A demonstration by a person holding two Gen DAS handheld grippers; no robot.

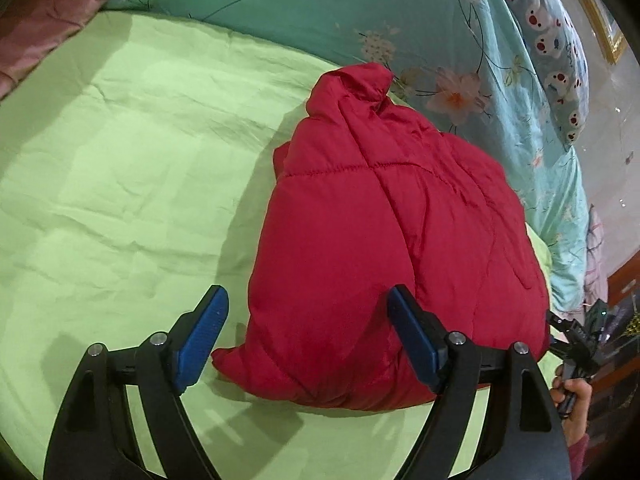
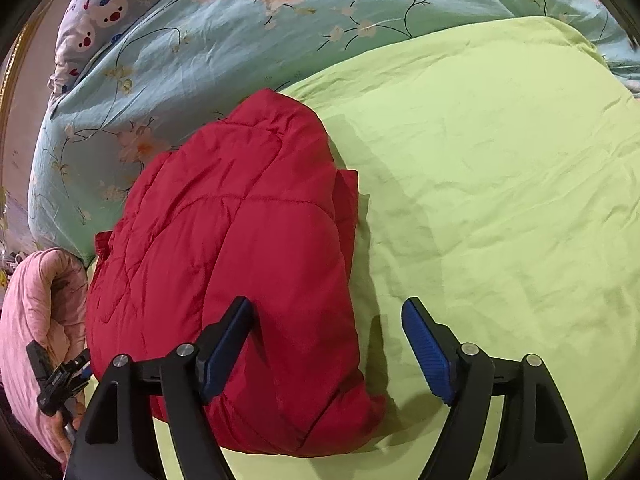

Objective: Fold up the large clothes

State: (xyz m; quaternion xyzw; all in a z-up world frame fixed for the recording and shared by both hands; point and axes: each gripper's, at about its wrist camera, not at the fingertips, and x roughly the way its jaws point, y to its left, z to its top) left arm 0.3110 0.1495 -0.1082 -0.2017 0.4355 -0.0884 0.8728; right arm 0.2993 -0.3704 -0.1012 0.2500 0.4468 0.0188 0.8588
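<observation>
A red quilted jacket (image 1: 384, 248) lies folded into a compact bundle on the light green sheet (image 1: 120, 168). It also shows in the right wrist view (image 2: 232, 264). My left gripper (image 1: 308, 332) is open and empty, held just above the jacket's near left corner. My right gripper (image 2: 326, 344) is open and empty, held above the jacket's near right corner. The other gripper and the hand holding it show at the right edge of the left wrist view (image 1: 576, 344) and at the left edge of the right wrist view (image 2: 60, 380).
A teal floral quilt (image 1: 360, 12) lies bunched behind the jacket, with a bear-print pillow (image 1: 556, 52) beyond it. A pink quilted cloth (image 2: 36, 328) lies beside the jacket. The green sheet (image 2: 500, 200) spreads wide and flat to the side.
</observation>
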